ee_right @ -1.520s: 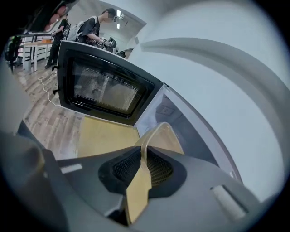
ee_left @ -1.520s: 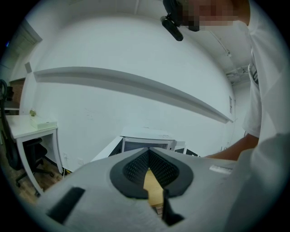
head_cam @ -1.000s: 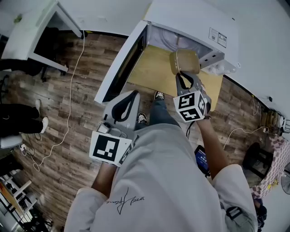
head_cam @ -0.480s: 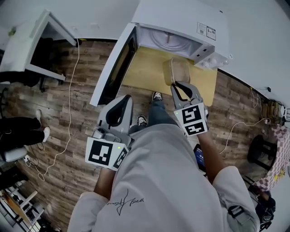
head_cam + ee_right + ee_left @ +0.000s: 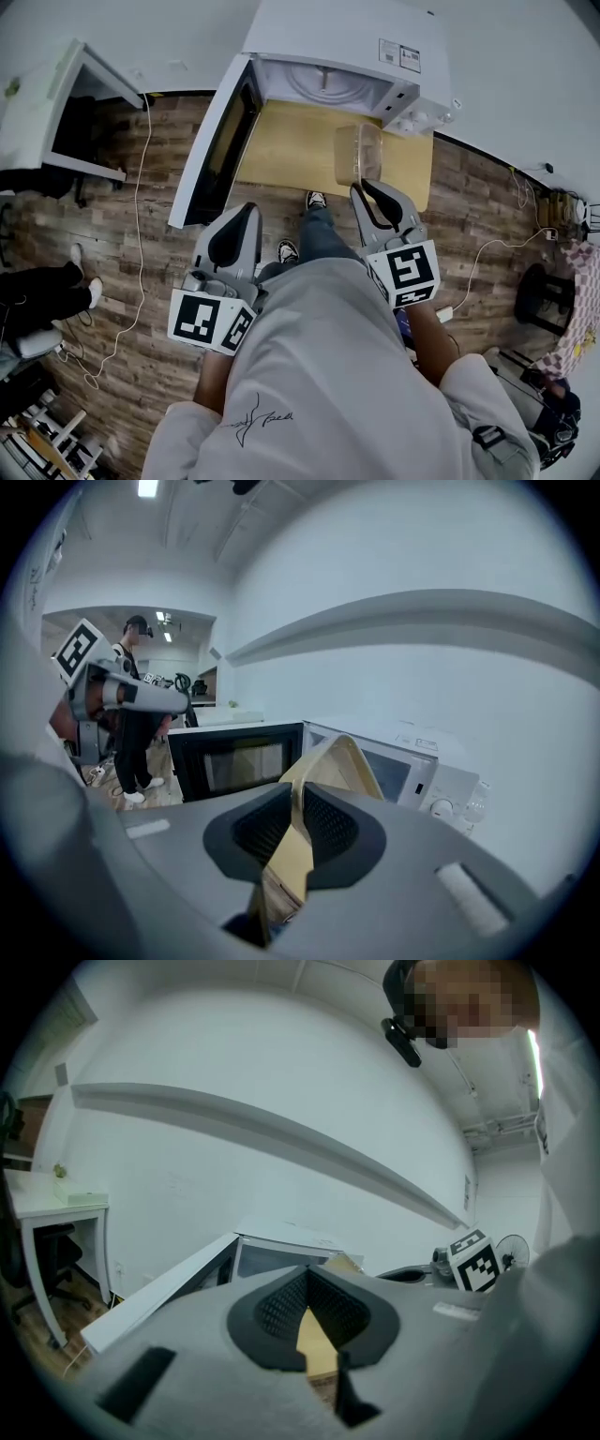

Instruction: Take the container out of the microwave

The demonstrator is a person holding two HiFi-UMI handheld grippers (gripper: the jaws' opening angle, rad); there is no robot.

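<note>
The white microwave (image 5: 347, 37) stands at the back of a wooden table (image 5: 281, 141) with its door (image 5: 211, 141) swung open to the left. A clear plastic container (image 5: 357, 153) hangs over the table in front of the oven's mouth, tipped on edge. My right gripper (image 5: 364, 185) is shut on its wall; in the right gripper view the container (image 5: 333, 757) runs edge-on between the pads of that gripper (image 5: 298, 794). My left gripper (image 5: 246, 211) hovers near the table's front edge, below the door, its jaws together and holding nothing. In its own view the left gripper (image 5: 306, 1274) faces the microwave (image 5: 281, 1246).
A white desk (image 5: 56, 103) stands at the left, and a white cable (image 5: 141, 187) trails over the wood floor. Someone's legs (image 5: 47, 291) show at the far left. A person (image 5: 136, 714) stands in the background of the right gripper view.
My right gripper has drawn the container out of the microwave's mouth toward me and upward, rolling it on edge. The left gripper has hardly moved.
</note>
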